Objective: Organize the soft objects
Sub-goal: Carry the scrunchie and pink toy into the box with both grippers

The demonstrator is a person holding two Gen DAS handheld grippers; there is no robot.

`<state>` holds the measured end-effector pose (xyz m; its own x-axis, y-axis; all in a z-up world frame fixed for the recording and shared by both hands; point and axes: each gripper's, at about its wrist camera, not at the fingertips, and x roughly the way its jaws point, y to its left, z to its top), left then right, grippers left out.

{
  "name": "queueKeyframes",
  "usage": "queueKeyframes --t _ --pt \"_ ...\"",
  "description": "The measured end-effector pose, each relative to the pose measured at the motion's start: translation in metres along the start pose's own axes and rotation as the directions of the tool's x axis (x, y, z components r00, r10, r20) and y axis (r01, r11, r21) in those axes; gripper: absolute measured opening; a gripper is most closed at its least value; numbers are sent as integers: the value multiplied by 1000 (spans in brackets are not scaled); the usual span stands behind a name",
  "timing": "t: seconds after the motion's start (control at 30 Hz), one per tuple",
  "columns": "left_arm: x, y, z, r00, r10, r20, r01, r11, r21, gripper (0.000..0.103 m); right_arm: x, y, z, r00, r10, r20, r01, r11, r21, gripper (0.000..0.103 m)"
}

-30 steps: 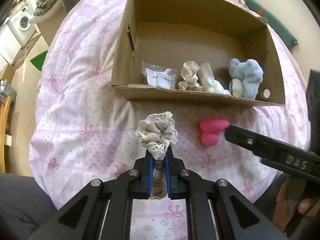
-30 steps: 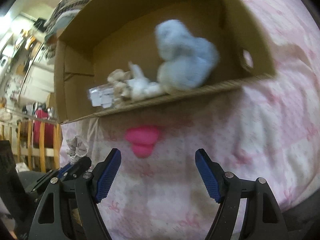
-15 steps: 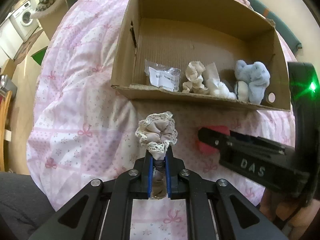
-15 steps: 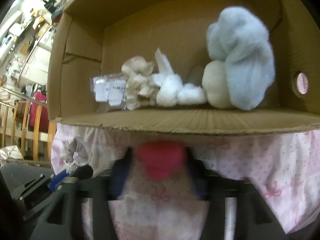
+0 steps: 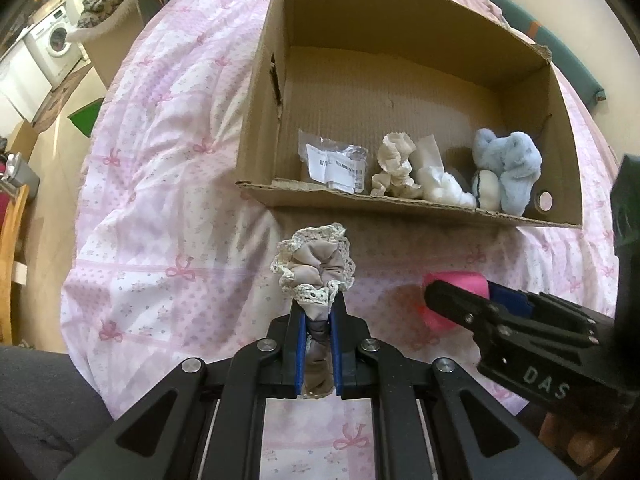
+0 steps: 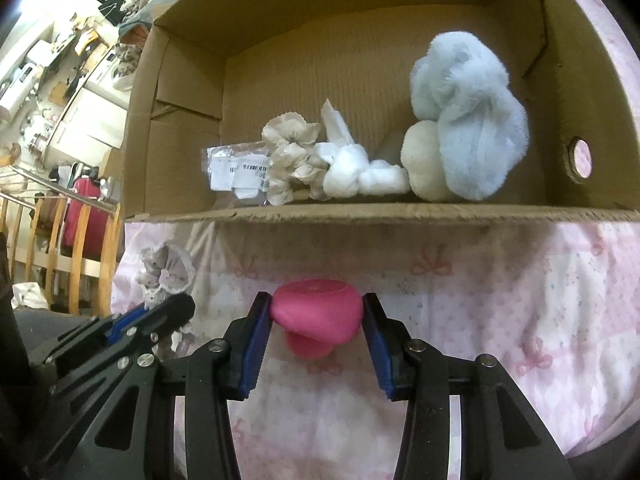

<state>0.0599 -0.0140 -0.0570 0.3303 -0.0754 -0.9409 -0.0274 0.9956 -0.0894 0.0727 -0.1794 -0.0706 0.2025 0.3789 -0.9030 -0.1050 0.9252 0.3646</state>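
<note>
My left gripper [image 5: 317,312] is shut on a beige scrunchie with lace trim [image 5: 314,266], held above the pink quilt in front of the cardboard box [image 5: 400,204]. A soft pink object [image 6: 318,314] lies on the quilt below the box's front wall, and my right gripper [image 6: 317,312] is shut on it, both blue pads pressing its sides. In the left wrist view the pink object [image 5: 464,284] shows partly behind the right gripper [image 5: 460,300]. In the right wrist view the scrunchie [image 6: 166,268] and the left gripper [image 6: 160,312] sit at the left.
Inside the box lie a plastic packet [image 5: 336,164], a cream scrunchie [image 5: 394,164], a white soft item [image 5: 444,186] and a light blue plush [image 5: 506,168]. The pink quilt [image 5: 168,200] covers the bed. A washing machine [image 5: 56,38] and wooden chairs [image 6: 80,240] stand at the left.
My right gripper moved in toward the pink object and shut on it. The left gripper kept still with the scrunchie.
</note>
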Motion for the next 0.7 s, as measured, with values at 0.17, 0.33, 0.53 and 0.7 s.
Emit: queueKeyframes --t 0.17,0.33,0.53,0.7 --pt "-7 -2 -2 998 50 27 -50 999 18 10 -15 1 -10 999 -26 23 27 999 -21 48" --pt "-10 -1 -3 998 58 32 -58 998 14 10 -34 -5 -13 997 -27 69 28 999 -14 48" --pt "-28 -1 -2 996 47 81 -48 999 16 10 -55 -11 -19 995 -6 102 5 1000 5 48" --pt "-62 8 7 986 26 165 -27 1000 4 10 -84 -16 -17 987 30 160 -35 999 28 48"
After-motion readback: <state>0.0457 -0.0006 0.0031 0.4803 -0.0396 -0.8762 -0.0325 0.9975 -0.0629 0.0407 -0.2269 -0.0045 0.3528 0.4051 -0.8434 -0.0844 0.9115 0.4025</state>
